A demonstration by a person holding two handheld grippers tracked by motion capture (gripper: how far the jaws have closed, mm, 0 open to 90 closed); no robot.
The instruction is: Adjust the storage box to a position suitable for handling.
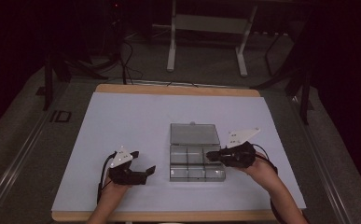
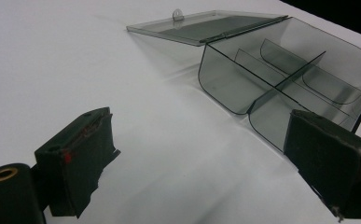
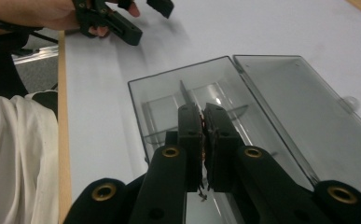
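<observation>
The right tongs (image 1: 211, 154) are seen in the high view at the right edge of a clear compartment box (image 1: 197, 165), their tips over its right-hand cells. In the right gripper view these tongs (image 3: 203, 119) are pressed together, the two pads meeting with only a thin dark seam between them (whether anything is pinched there cannot be told). They are held above the open tray of the box (image 3: 164, 100), over its dividers.

The left tongs (image 1: 149, 171) are held near the left side of the box, apart from it, and are pointed toward it. In the left gripper view they (image 2: 201, 158) are spread wide, with nothing between the pads except bare white surface; the near corner of the box (image 2: 243, 79) is seen just ahead, close to the right-hand pad.

The box is set right of centre on the tabletop, toward the person's side. Its lid (image 1: 194, 133) is swung fully open and laid flat on the far side of the tray, joined along a hinge. The tray is split into several cells by clear dividers, and no contents can be made out in them.

A white sheet (image 1: 136, 116) is spread over the tabletop (image 1: 178, 89), whose wooden edge is left showing at the far and near sides. Beyond it, a white frame (image 1: 206, 28) is stood on the dim floor.
</observation>
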